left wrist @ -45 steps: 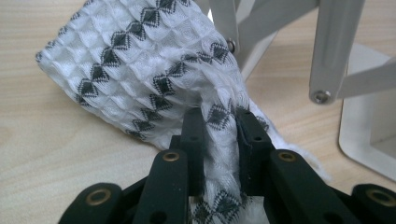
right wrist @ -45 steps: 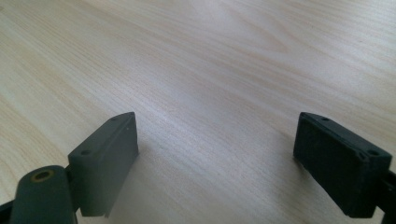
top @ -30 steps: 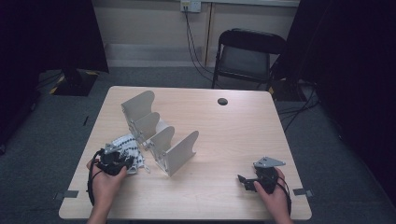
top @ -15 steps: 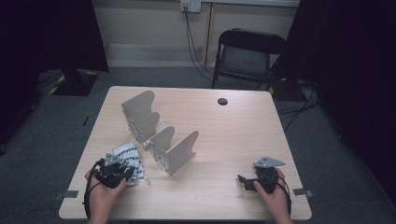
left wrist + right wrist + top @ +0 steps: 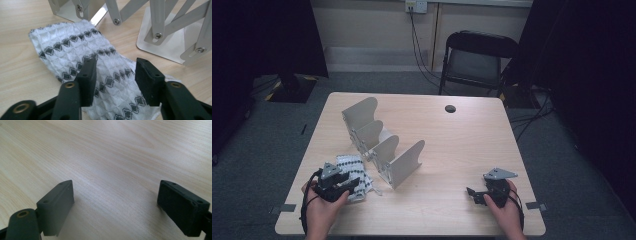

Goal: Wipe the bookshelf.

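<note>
Two hand-held grippers in play, one per hand, both low at the near edge of the bench [image 5: 462, 150].

Left hand-held gripper [image 5: 349, 184] sits at the near left corner, held by the person's left hand [image 5: 323, 207]. Its jaws have just been opening and now stand apart, pads not pressing on anything. In the left gripper view the left hand-held gripper [image 5: 115, 75] hangs right above a white waffle-weave cloth [image 5: 85, 62] with rows of dark diamond shapes; cloth lies flat-ish and rumpled on the wood, showing between and below the two jaws, not pinched. In the high view the cloth [image 5: 354, 167] lies on the bench just beside the near-left end of the rack, partly under the gripper.

Rack: grey metal expanding divider rack [image 5: 379, 145], several upright curved panels joined by scissor links, running diagonally from left-centre toward bench middle. Its riveted links and base plates [image 5: 160, 35] show just past the cloth's far edge, cloth edge touching or almost touching one foot, cannot tell which.

Right hand-held gripper [image 5: 473, 194] at the near right, held by the right hand [image 5: 504, 210], grey three-cornered plate on top. Jaws wide apart; right gripper view shows the right hand-held gripper [image 5: 115, 206] over bare wood, nothing between.

Small dark round spot [image 5: 450, 108] near far edge. Black folding chair [image 5: 477, 60] behind the bench.
</note>
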A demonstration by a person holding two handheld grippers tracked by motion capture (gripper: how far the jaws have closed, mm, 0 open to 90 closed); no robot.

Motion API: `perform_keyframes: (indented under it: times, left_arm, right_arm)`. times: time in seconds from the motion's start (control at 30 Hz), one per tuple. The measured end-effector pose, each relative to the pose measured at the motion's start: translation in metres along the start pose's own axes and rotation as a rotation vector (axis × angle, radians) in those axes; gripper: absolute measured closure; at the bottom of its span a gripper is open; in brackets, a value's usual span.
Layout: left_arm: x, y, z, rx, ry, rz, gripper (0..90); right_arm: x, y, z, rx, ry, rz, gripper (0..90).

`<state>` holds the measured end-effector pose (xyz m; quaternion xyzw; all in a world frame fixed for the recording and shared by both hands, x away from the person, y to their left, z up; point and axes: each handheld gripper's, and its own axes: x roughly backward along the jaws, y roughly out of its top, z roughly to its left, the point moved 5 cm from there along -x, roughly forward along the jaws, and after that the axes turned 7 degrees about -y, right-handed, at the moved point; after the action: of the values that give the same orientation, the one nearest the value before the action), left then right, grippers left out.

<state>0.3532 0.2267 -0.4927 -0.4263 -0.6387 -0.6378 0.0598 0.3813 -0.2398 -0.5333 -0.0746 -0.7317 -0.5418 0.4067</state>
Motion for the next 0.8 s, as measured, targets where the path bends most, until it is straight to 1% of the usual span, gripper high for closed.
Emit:
perform_keyframes:
  times: [0.13, 0.2, 0.27, 0.37, 0.4, 0.5, 0.6, 0.67, 0.73, 0.8]
  left_arm:
    - [0.001, 0.003, -0.002, -0.019, -0.015, -0.018, 45.8]
    - [0.001, 0.005, -0.004, -0.024, -0.026, -0.015, 42.6]
    - [0.000, 0.005, -0.005, -0.016, -0.032, -0.009, 39.3]
    - [-0.002, 0.006, -0.007, -0.028, -0.033, -0.002, 35.7]
    - [-0.002, 0.006, -0.008, -0.037, -0.035, 0.004, 35.2]
    - [-0.001, 0.009, -0.011, -0.051, -0.030, -0.002, 34.5]
    - [-0.001, 0.012, -0.014, -0.058, -0.034, -0.007, 34.2]
    - [-0.001, 0.013, -0.016, -0.060, -0.040, -0.009, 34.2]
    - [-0.002, 0.014, -0.018, -0.070, -0.052, -0.005, 34.2]
    - [-0.004, 0.015, -0.020, -0.073, -0.053, -0.008, 34.2]
  right_arm:
    - [0.000, 0.000, 0.000, 0.000, 0.000, 0.000, 13.1]
    - [0.000, 0.000, 0.000, 0.000, 0.000, 0.000, 13.1]
    - [0.000, 0.000, 0.000, 0.001, 0.001, 0.000, 13.0]
    - [0.000, 0.000, 0.000, 0.001, 0.003, 0.000, 13.0]
    - [0.000, 0.000, 0.000, 0.004, 0.006, 0.000, 13.0]
    - [0.000, 0.000, 0.001, 0.010, 0.011, 0.000, 13.0]
    - [0.000, 0.000, 0.001, 0.010, 0.011, 0.000, 13.0]
    - [0.000, 0.000, 0.001, 0.011, 0.011, -0.001, 13.0]
    - [0.000, 0.000, 0.001, 0.011, 0.011, -0.001, 13.0]
    - [0.000, 0.000, 0.001, 0.010, 0.011, 0.000, 13.0]
